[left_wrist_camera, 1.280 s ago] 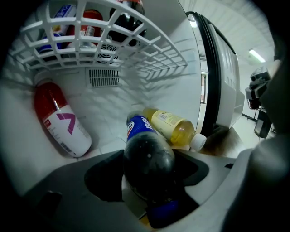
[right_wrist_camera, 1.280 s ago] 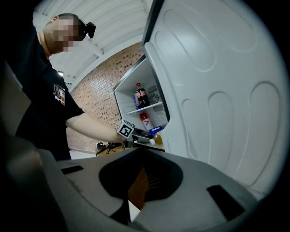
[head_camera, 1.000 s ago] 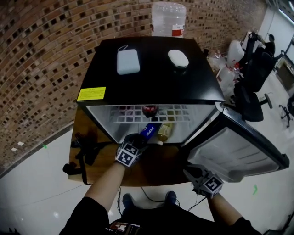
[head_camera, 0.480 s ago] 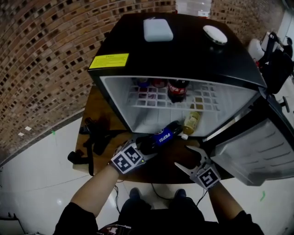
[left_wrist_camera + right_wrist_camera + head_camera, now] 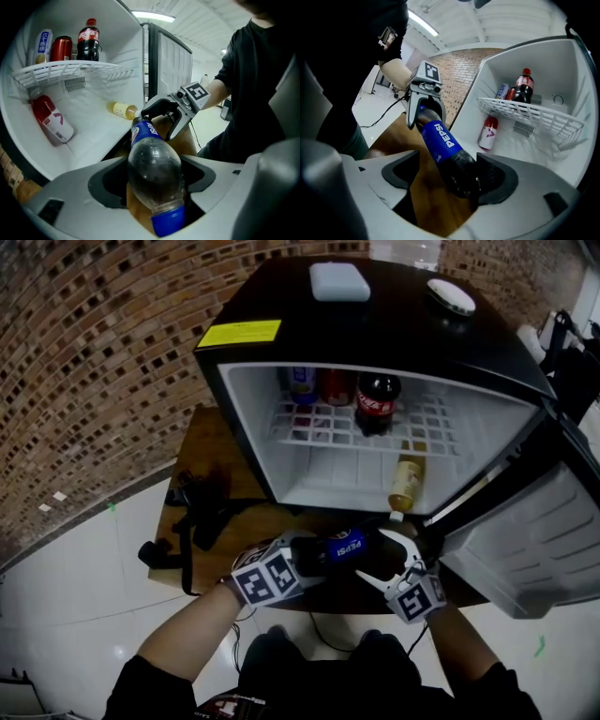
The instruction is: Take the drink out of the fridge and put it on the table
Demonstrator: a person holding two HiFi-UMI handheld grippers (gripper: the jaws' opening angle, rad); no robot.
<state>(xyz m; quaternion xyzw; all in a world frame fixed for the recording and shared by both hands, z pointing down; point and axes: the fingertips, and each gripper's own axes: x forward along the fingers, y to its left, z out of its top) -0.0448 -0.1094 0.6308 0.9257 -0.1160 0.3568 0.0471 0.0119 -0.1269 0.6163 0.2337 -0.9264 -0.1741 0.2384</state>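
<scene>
Overhead, my left gripper (image 5: 302,557) carries the Pepsi bottle (image 5: 347,546) level over the table (image 5: 208,460), already outside the fridge (image 5: 375,324). Left gripper view: my jaws pinch its capped end. Right gripper view: my right gripper (image 5: 394,557) is opening, its jaws wide around the base, probably to share the load.

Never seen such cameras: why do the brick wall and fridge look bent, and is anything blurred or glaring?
Head view: the wide lens bows the brick wall and fridge; the floor has glare spots. Left gripper view: the Pepsi bottle close to the lens is soft, the ceiling lamp blown out. Right gripper view: dark corners.
</scene>
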